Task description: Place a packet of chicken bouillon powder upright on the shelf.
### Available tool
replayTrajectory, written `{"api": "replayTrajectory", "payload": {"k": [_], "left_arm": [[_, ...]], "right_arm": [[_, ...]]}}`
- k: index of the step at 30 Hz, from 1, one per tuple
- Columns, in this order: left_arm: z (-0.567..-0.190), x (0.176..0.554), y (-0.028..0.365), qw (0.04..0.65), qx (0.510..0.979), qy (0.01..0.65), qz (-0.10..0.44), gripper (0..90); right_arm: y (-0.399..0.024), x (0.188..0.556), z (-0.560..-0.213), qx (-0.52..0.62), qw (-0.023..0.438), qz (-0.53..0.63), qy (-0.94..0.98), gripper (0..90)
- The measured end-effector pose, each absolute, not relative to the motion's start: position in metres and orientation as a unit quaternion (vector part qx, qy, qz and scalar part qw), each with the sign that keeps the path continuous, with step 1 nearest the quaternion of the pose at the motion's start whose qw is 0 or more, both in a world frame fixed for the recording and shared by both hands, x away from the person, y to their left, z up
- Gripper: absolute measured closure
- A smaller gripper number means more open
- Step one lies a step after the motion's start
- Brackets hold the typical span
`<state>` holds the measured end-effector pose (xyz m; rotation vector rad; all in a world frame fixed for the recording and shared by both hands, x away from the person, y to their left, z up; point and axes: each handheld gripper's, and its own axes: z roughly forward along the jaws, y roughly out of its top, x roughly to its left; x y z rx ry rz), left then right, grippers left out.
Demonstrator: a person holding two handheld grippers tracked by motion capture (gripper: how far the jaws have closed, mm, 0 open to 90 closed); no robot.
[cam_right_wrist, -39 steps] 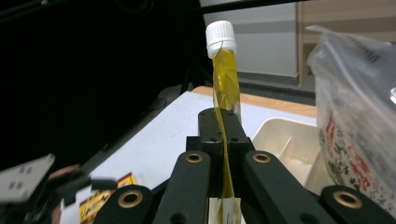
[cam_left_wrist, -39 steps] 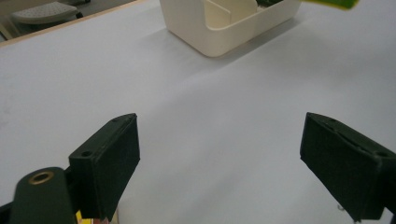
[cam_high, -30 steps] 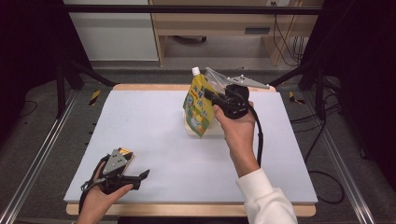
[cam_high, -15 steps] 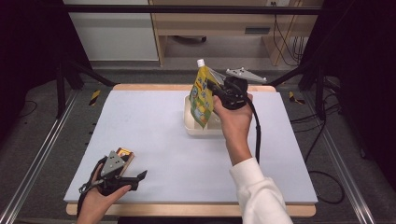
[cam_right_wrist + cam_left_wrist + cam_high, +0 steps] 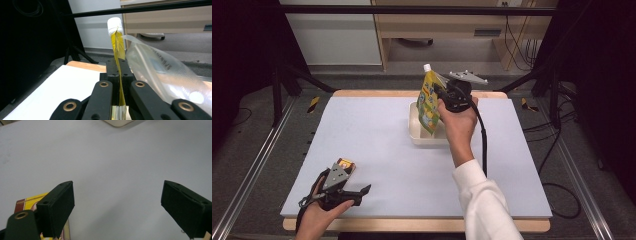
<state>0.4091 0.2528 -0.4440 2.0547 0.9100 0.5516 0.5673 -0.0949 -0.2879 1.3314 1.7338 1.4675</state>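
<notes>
Tightly, the right gripper (image 5: 119, 75) clamps its jaws on a yellow spouted pouch (image 5: 430, 100), which hangs upright with its white cap (image 5: 115, 25) on top and its lower end inside a cream tray (image 5: 416, 131) on the grey mat (image 5: 377, 140). At the near left, the left gripper (image 5: 117, 205) rests with its jaws spread wide and nothing between them, beside a small yellow packet (image 5: 346, 164).

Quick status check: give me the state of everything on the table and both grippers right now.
Yellow spout pouch: white cap on, held upright, lower end in the tray.
Tray: open, on the mat's far side.
Right gripper: jaws shut on the pouch's edge.
Left gripper: jaws open, nothing between them, low at the mat's near edge.
Small yellow box: lying flat on the mat beside the left gripper, untouched.
</notes>
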Motion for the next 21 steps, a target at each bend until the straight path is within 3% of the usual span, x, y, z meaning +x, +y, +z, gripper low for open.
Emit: {"api": "replayTrajectory", "payload": {"k": [21], "left_arm": [[-0.443, 0.409, 0.255, 0.405, 0.812, 0.360, 0.218, 11.3]], "right_arm": [[-0.090, 0.588, -0.293, 0.521, 0.274, 0.511, 0.626, 90.0]]}}
